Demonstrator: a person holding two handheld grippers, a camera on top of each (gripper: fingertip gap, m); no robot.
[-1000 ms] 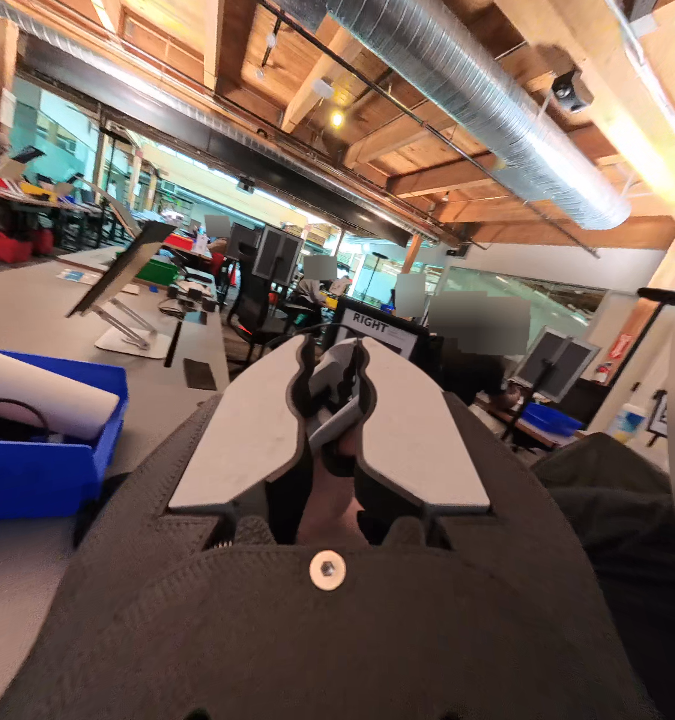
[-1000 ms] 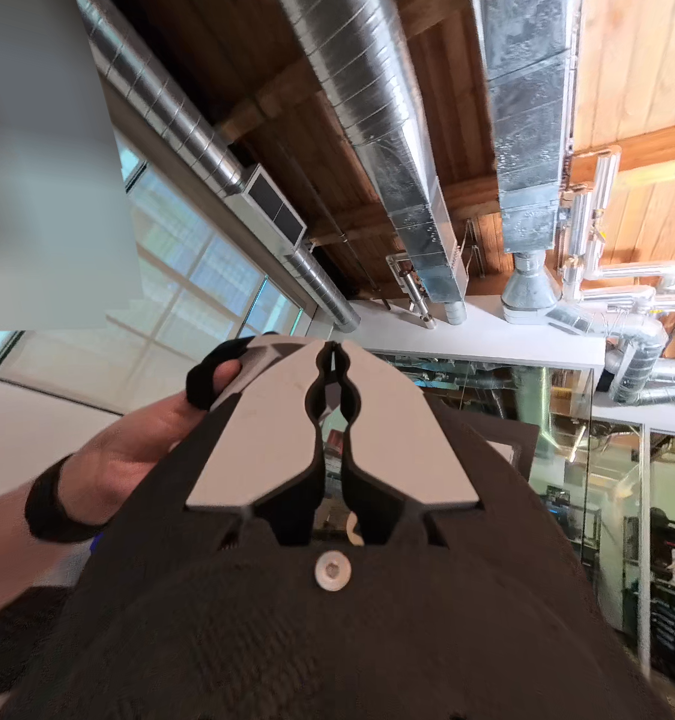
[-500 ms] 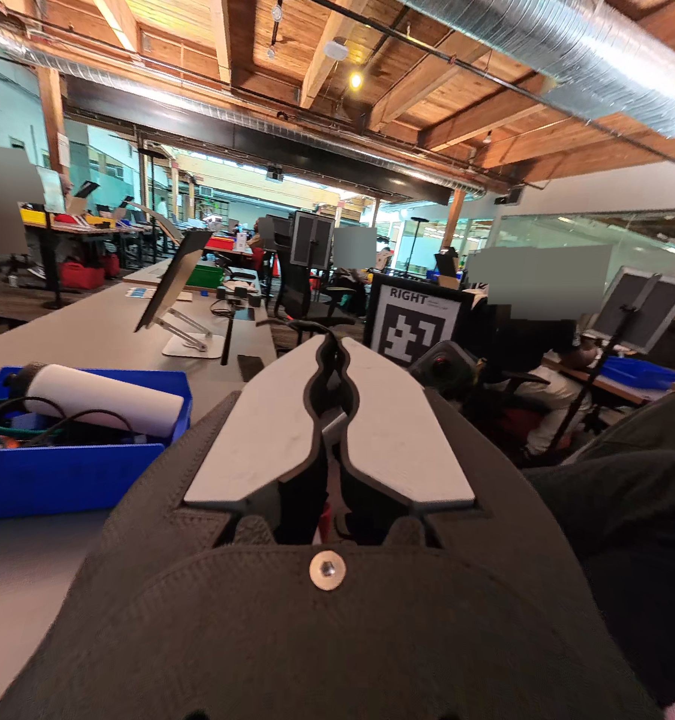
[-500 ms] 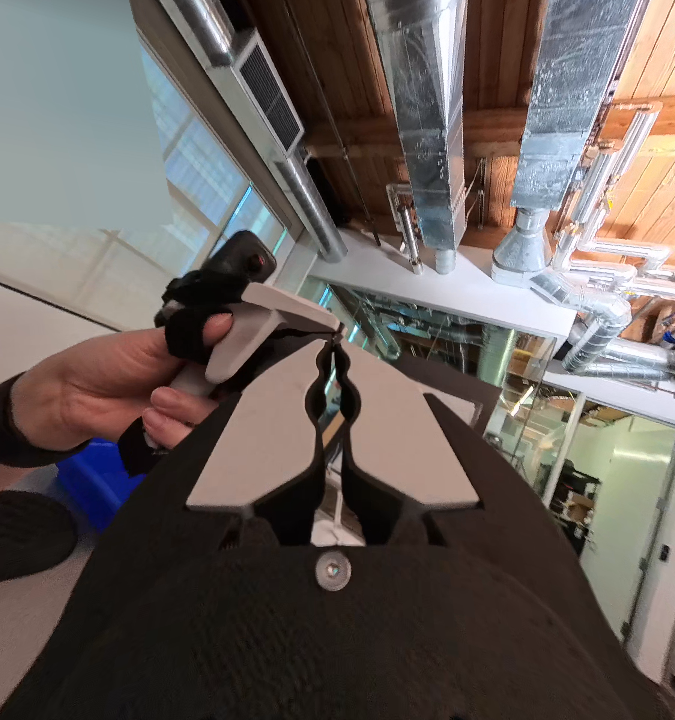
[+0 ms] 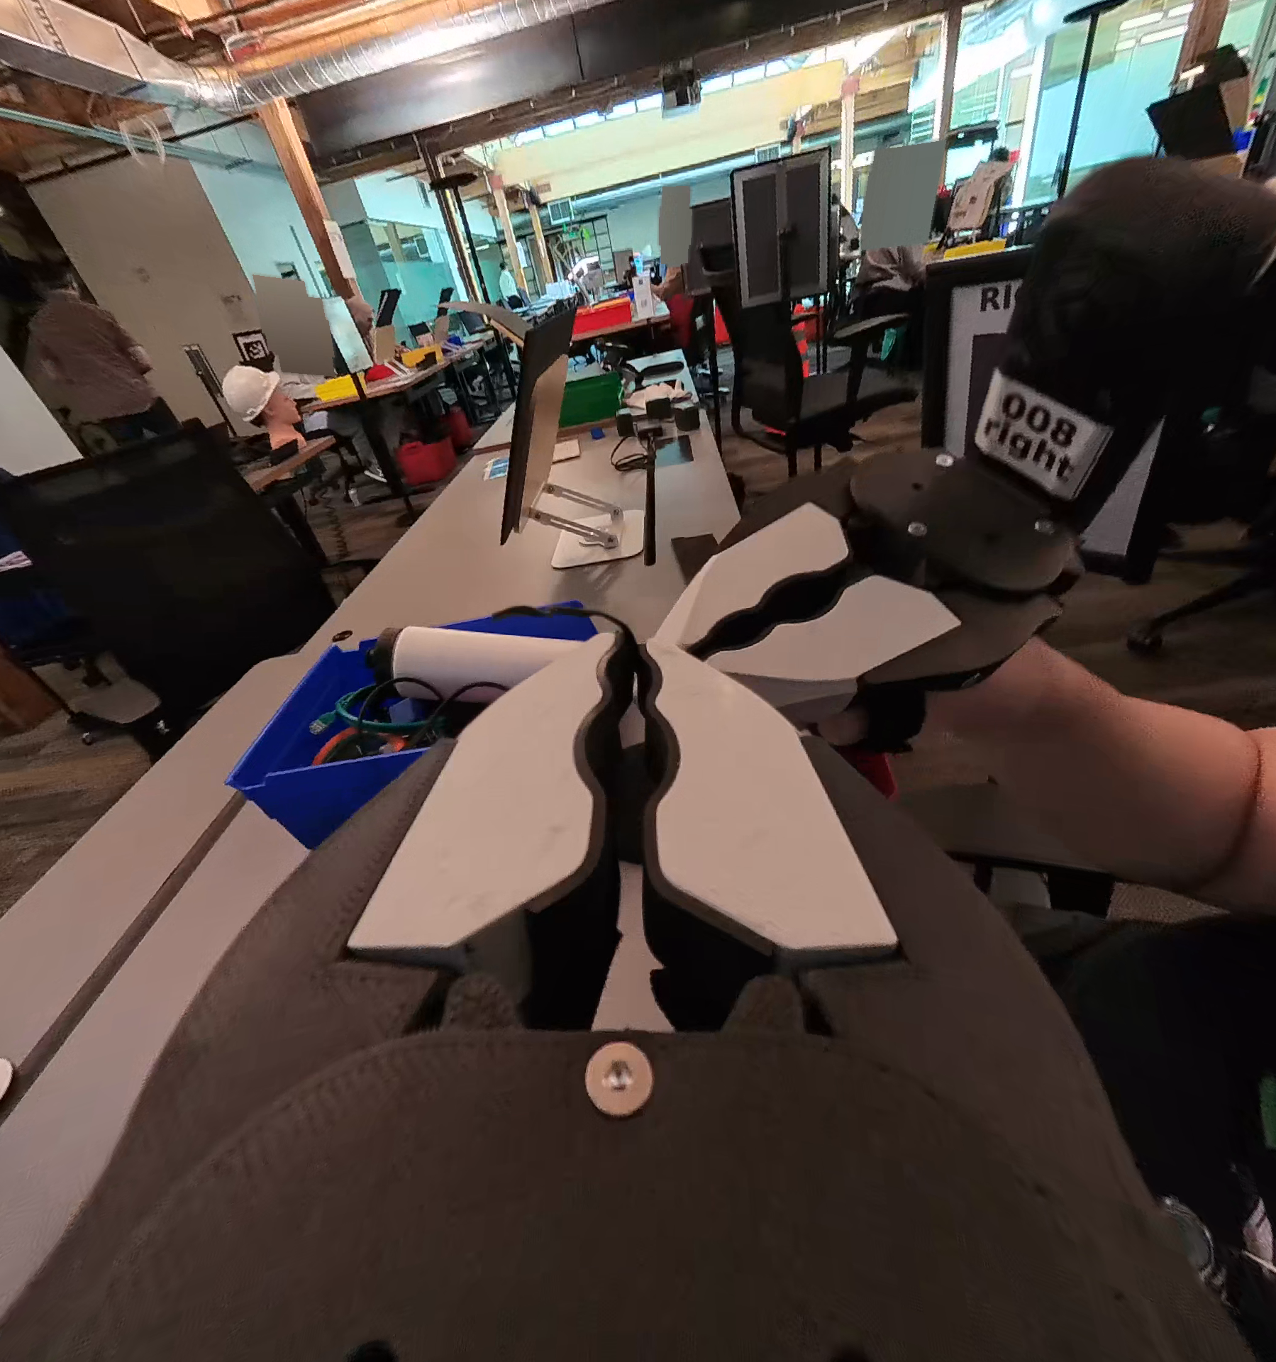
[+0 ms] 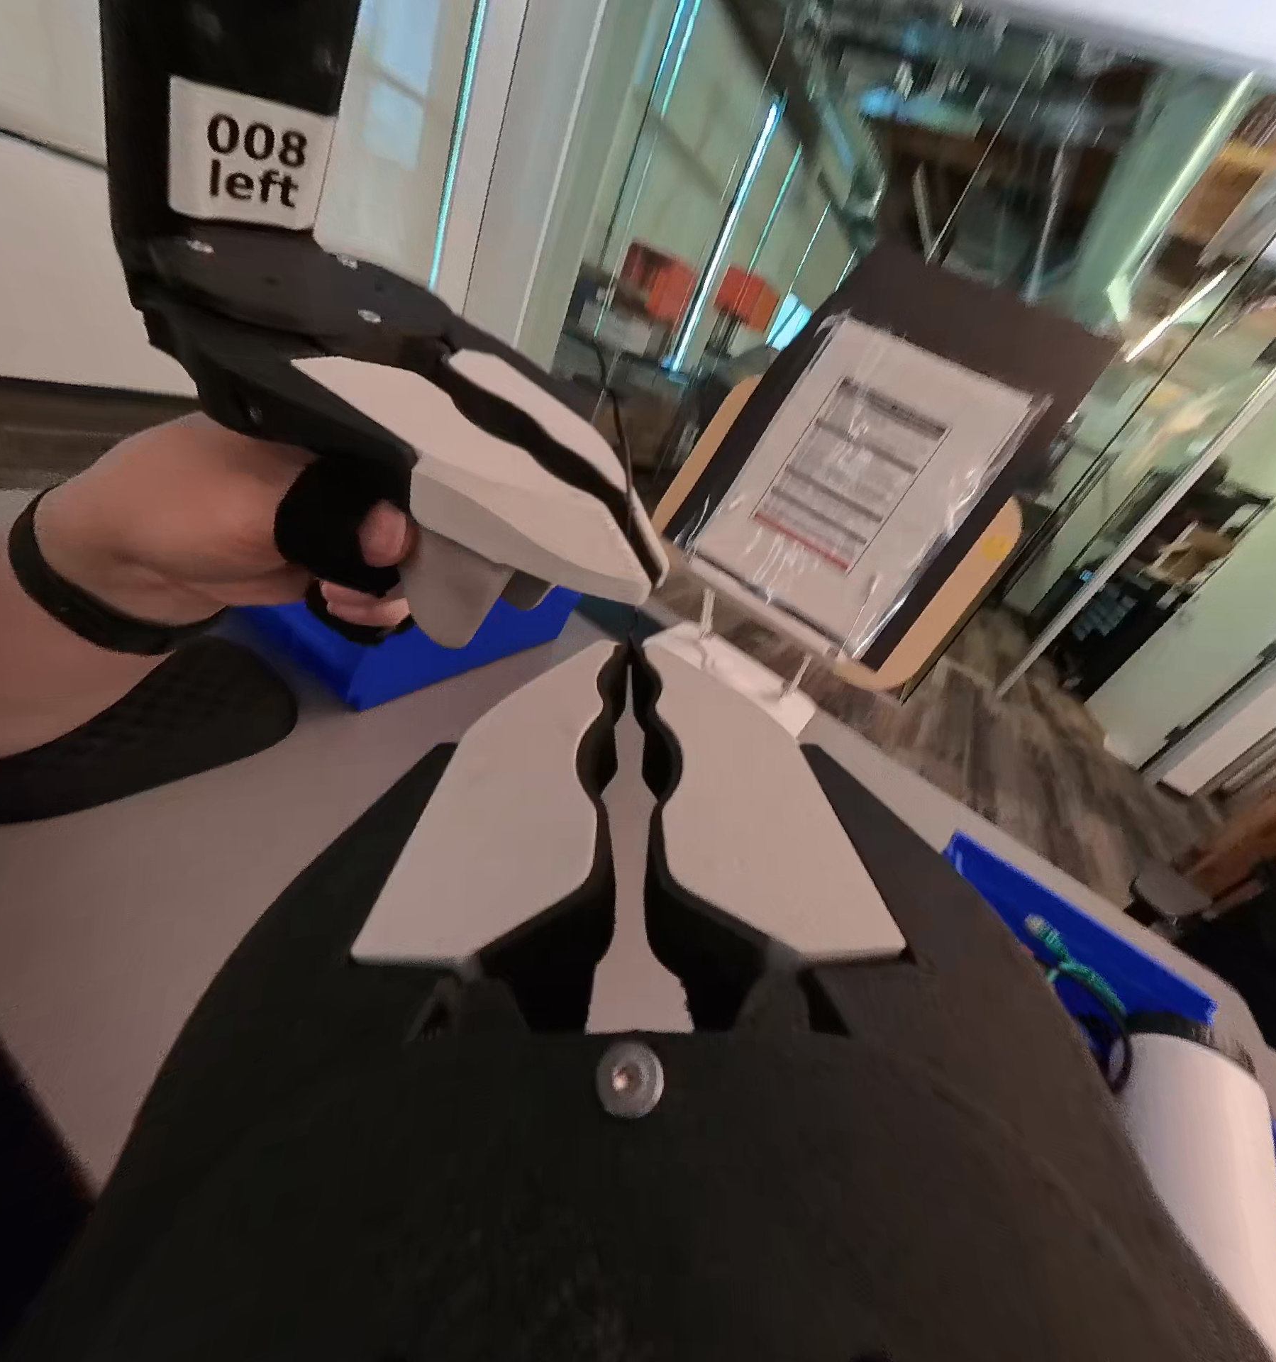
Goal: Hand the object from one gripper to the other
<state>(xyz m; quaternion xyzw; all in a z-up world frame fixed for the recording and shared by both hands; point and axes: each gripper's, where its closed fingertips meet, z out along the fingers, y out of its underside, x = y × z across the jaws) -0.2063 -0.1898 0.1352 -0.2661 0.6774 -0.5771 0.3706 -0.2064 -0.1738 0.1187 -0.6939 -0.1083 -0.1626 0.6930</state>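
My left gripper (image 5: 638,652) is shut, and nothing shows clearly between its jaws. My right gripper (image 5: 682,648) comes in from the right with its jaws closed, and its tips almost touch the left tips. In the right wrist view my right gripper (image 6: 631,652) is shut, with the left gripper (image 6: 653,582) just above and left of it. A thin black cable (image 5: 546,612) arcs from the blue bin (image 5: 325,781) to where the tips meet. It also shows in the right wrist view (image 6: 631,619). I cannot tell whether either gripper pinches it.
The bin holds a white roll (image 5: 472,652) and coloured cables, and stands on a long grey table (image 5: 141,921). A tilted screen on a stand (image 5: 539,427) is farther along. In the right wrist view there is a framed sign (image 6: 856,479) ahead and a blue bin (image 6: 413,671) behind the left hand. Both grippers' tips are close together, under 4 cm apart.
Both grippers have tilted down from pointing at the ceiling to the table and bin. They have come together tip to tip. Both stayed shut.
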